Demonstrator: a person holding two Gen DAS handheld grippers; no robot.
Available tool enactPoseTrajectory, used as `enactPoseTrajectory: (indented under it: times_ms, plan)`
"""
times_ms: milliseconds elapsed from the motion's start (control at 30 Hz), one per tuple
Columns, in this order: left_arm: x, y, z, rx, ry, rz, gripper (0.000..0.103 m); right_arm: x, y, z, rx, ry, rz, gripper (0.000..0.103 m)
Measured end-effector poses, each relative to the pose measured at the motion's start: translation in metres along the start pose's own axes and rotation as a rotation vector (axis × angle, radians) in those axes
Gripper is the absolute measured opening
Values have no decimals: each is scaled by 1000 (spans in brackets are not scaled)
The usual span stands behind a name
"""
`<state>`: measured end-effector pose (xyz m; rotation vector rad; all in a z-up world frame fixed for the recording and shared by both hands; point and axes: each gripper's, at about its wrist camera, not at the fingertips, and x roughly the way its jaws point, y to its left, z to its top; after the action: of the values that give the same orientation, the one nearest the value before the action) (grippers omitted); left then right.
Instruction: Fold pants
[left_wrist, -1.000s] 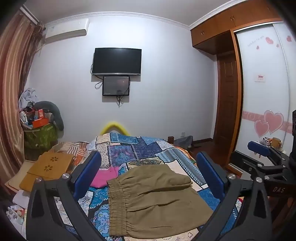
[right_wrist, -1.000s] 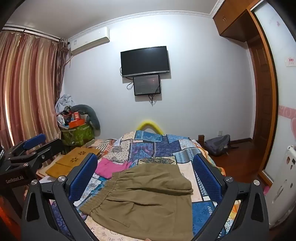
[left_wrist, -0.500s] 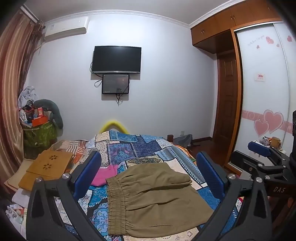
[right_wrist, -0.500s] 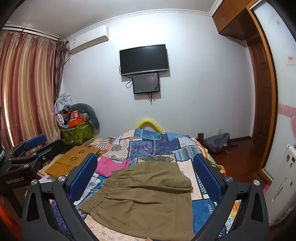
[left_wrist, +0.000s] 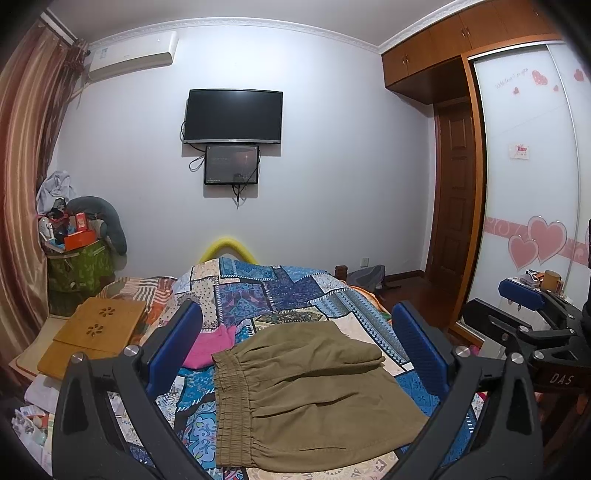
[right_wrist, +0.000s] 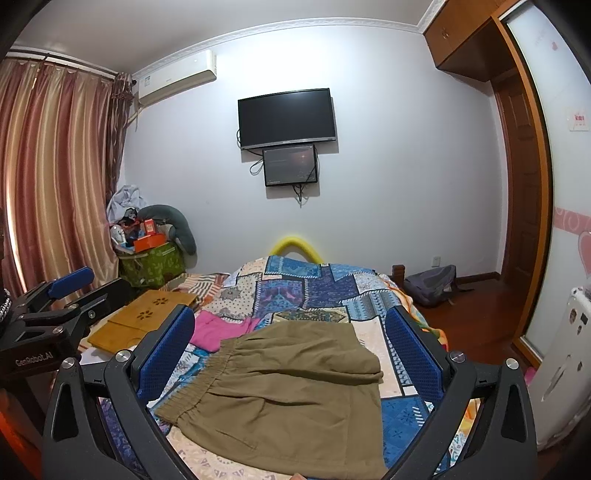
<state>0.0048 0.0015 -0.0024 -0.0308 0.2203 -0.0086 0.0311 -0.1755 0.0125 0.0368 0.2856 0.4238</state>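
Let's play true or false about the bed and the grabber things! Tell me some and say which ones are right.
1. The olive pants lie on the patchwork quilt. True.
2. The left gripper is pinching the pants. False: its fingers are spread apart, holding nothing.
3. A pink cloth lies beside the pants' waistband. True.
4. The right gripper is closed. False: it is open.
5. The TV shows a cartoon. False: its screen is dark.

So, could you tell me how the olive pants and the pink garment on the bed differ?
The olive pants lie fully in view between both grippers' open fingers; the pink garment is smaller, farther left, partly hidden behind a finger. The pants show a gathered elastic waistband; the pink garment shows none. Both rest on the patchwork bedspread.
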Motion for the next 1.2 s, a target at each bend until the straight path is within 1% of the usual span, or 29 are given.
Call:
enactPoseTrajectory:
  times_ms: [267, 600, 1200]
  plan:
    - [1, -1, 0, 0, -4, 8, 103, 0, 1, 0, -1, 1, 0, 103]
    - [0, 0, -1, -7, 8, -8, 103, 0, 3, 0, -2, 1, -4, 103]
    - [-1, 0, 0, -6, -2, -6, 103, -1, 3, 0, -5, 2, -5, 103]
